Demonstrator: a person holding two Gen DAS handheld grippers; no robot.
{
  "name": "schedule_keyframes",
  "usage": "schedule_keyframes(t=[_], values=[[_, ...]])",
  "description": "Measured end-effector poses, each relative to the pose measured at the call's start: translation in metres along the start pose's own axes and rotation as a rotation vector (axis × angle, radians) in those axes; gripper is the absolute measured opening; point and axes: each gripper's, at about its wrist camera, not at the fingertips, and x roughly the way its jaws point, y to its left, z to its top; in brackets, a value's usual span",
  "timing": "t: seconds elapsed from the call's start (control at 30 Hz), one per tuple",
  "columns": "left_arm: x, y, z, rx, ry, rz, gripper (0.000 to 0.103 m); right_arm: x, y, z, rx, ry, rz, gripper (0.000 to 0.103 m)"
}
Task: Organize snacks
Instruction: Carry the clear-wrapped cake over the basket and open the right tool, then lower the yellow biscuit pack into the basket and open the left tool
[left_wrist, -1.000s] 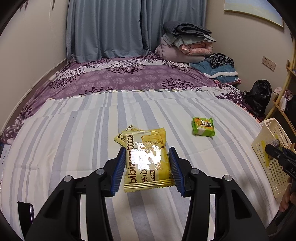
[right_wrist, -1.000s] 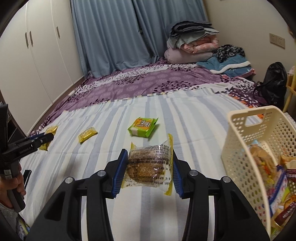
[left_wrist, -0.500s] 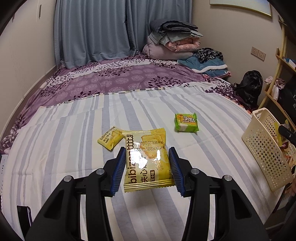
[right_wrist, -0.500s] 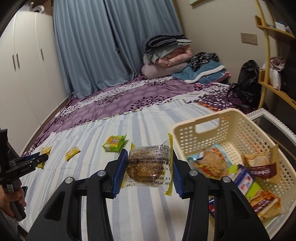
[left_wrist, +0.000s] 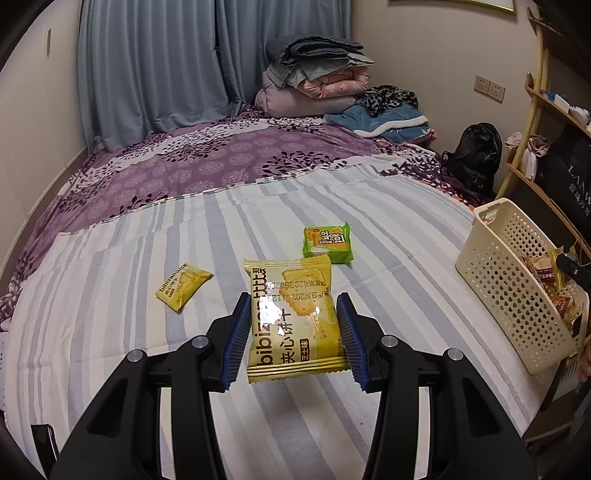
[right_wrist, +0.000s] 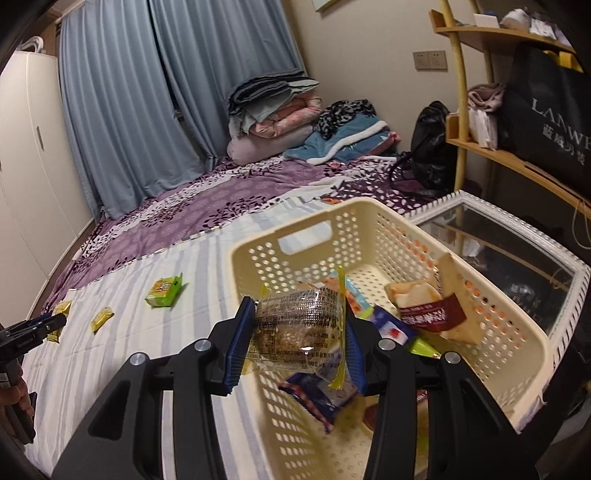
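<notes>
Right gripper (right_wrist: 299, 339) holds cake packet (right_wrist: 299, 328) over basket (right_wrist: 491, 332) — snack-filled.

The left tool (left_wrist: 291, 338) was angled downward, its two blue-padded fingers (left_wrist: 236, 339) clamped from either side on a yellow packet (left_wrist: 293, 321) that was held clear of the bed. The right tool (right_wrist: 299, 341) was likewise tilted downward and closed on a clear-wrapped brown snack (right_wrist: 299, 328). Part of a hand (right_wrist: 16, 406) was seen at the left edge of the right wrist view.
</notes>
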Motion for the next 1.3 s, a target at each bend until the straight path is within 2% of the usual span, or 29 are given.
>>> schedule_keyframes(t=[0.17, 0.23, 0.4, 0.53, 0.57, 0.67, 1.0, 1.3], values=[[0.002, -0.019, 0.003, 0.034, 0.002, -0.022, 0.048, -0.004, -0.013, -0.004, 0.025, -0.011, -0.019, 0.051], [0.002, -0.027, 0.005, 0.051, 0.002, -0.032, 0.048, -0.007, -0.017, -0.004, 0.033, -0.025, -0.027, 0.066], [0.004, -0.047, 0.01, 0.085, 0.0, -0.058, 0.048, -0.015, -0.029, -0.004, 0.062, -0.06, -0.039, 0.07], [0.005, -0.069, 0.015, 0.118, -0.003, -0.091, 0.048, -0.024, -0.04, -0.002, 0.08, -0.097, -0.064, 0.092], [0.006, -0.077, 0.018, 0.129, -0.004, -0.103, 0.048, -0.026, -0.041, -0.003, 0.08, -0.104, -0.071, 0.094], [0.008, -0.102, 0.023, 0.164, -0.008, -0.14, 0.048, -0.031, -0.046, -0.003, 0.073, -0.119, -0.098, 0.098], [0.012, -0.193, 0.035, 0.304, -0.015, -0.268, 0.048, -0.035, -0.068, -0.009, 0.083, -0.105, -0.171, 0.098], [0.019, -0.254, 0.035, 0.392, 0.0, -0.352, 0.048, -0.04, -0.089, -0.012, 0.121, -0.105, -0.196, 0.098]])
